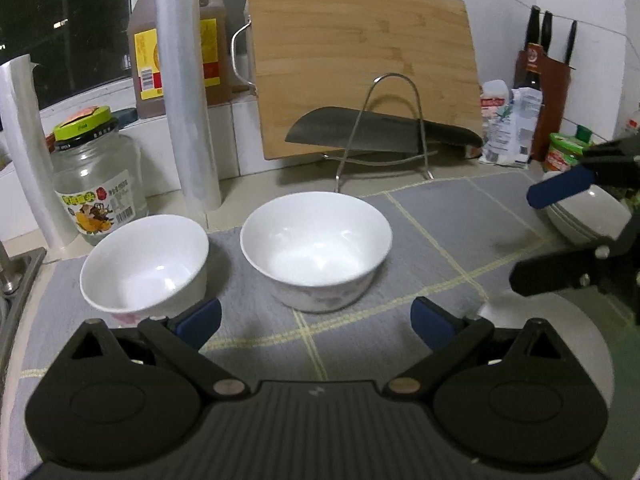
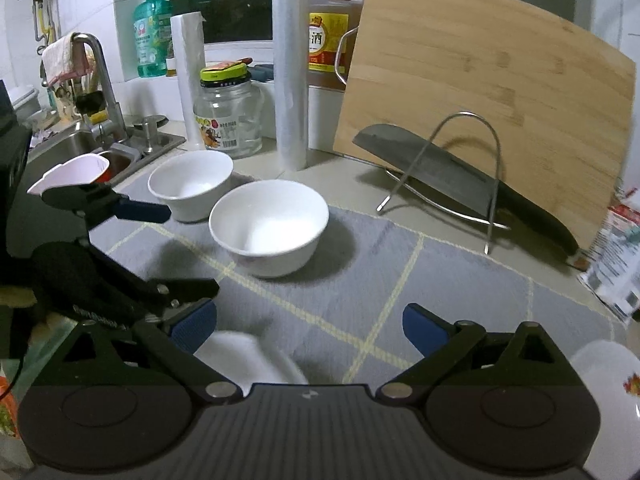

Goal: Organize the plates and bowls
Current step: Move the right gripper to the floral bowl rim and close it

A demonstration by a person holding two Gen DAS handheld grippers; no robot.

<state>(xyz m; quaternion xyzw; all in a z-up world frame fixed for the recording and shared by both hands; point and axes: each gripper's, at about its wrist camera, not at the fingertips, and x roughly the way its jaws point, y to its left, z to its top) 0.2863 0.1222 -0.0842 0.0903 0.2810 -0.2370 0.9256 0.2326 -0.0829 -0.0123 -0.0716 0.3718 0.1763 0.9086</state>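
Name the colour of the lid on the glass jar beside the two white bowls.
Lime green lid, seen best in the right wrist view.

White bowls on a grey mat with yellow grid lines.

Two white bowls stand upright, empty, just beside each other on the grey mat.

Dim overhead indoor light, soft shadows, glare inside white bowls, fisheye-warped, blurred edges.
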